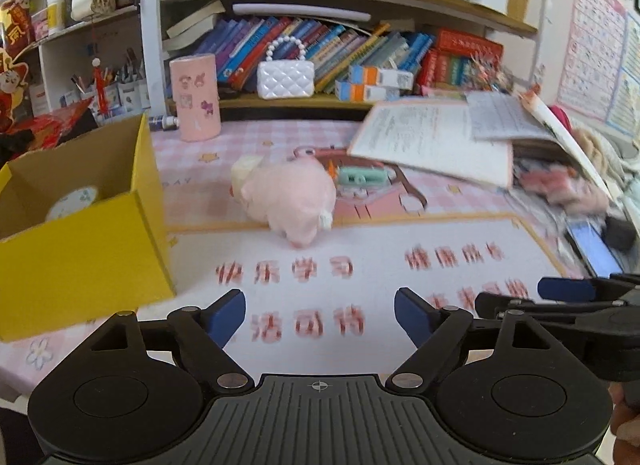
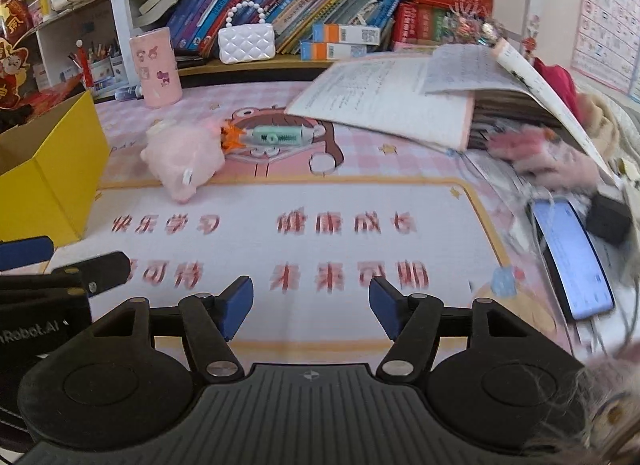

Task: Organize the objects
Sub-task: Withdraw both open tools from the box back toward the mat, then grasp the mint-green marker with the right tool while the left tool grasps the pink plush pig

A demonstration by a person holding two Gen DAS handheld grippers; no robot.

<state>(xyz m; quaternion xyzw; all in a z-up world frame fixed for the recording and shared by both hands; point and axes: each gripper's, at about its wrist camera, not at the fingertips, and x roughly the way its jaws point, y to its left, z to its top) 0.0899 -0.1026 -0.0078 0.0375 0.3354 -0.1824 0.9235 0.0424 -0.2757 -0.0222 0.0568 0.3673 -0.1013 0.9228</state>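
A pink plush toy (image 1: 290, 195) lies on the pink desk mat, right of an open yellow cardboard box (image 1: 80, 233); it also shows in the right wrist view (image 2: 182, 155). A mint-green item with an orange tip (image 2: 276, 135) lies just behind the plush (image 1: 362, 176). A round pale object (image 1: 72, 203) sits inside the box. My left gripper (image 1: 320, 313) is open and empty over the mat, short of the plush. My right gripper (image 2: 311, 307) is open and empty, hovering to the right of the left one.
Open workbooks (image 2: 400, 93) lie on a pile at back right. A phone (image 2: 572, 257) lies at the right edge. A pink cylinder (image 1: 195, 97) and a white quilted purse (image 1: 285, 79) stand by the bookshelf. The yellow box also shows in the right wrist view (image 2: 52, 169).
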